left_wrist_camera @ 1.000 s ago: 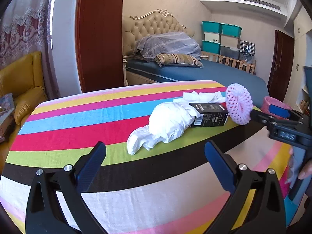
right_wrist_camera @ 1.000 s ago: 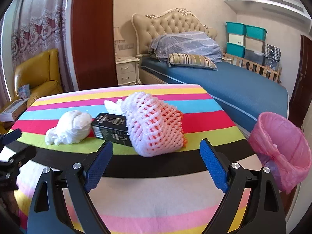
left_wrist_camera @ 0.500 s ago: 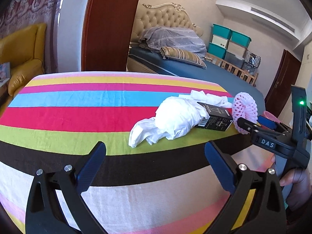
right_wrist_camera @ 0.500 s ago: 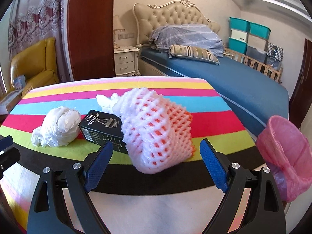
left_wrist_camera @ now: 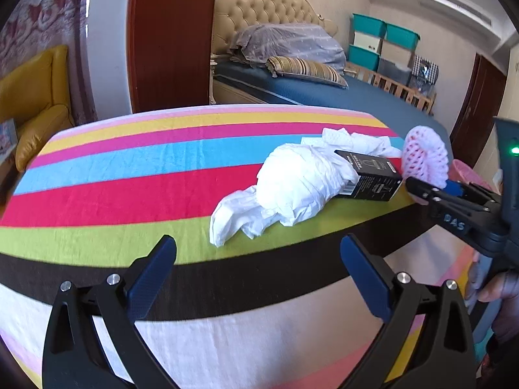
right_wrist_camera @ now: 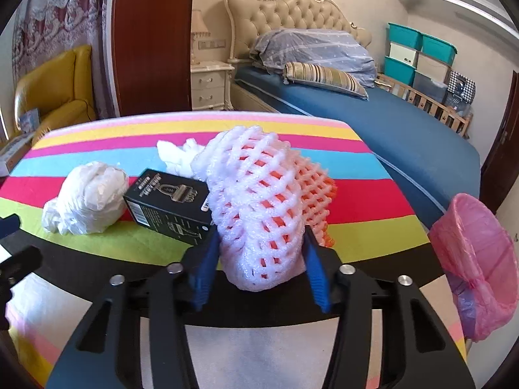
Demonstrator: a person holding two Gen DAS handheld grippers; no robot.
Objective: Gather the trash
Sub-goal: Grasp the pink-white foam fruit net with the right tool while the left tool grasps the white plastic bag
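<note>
Right gripper (right_wrist_camera: 259, 259) has closed on the foam net (right_wrist_camera: 259, 201); squeeze lightly, lift clear toward pink bin (right_wrist_camera: 476, 259); left gripper (left_wrist_camera: 259, 275) wide

A surface (right_wrist_camera: 373, 227) draped in a cloth striped pink, yellow, blue, red, green, black and white is seen from its near edge. Four items are grouped on the red and green stripes towards the right: a crumpled white plastic bag (right_wrist_camera: 87, 202) on the left, a black carton (right_wrist_camera: 168, 206) beside it, a white foam net (right_wrist_camera: 259, 207) on the right, and crumpled white paper (right_wrist_camera: 176, 155) behind them.
</note>
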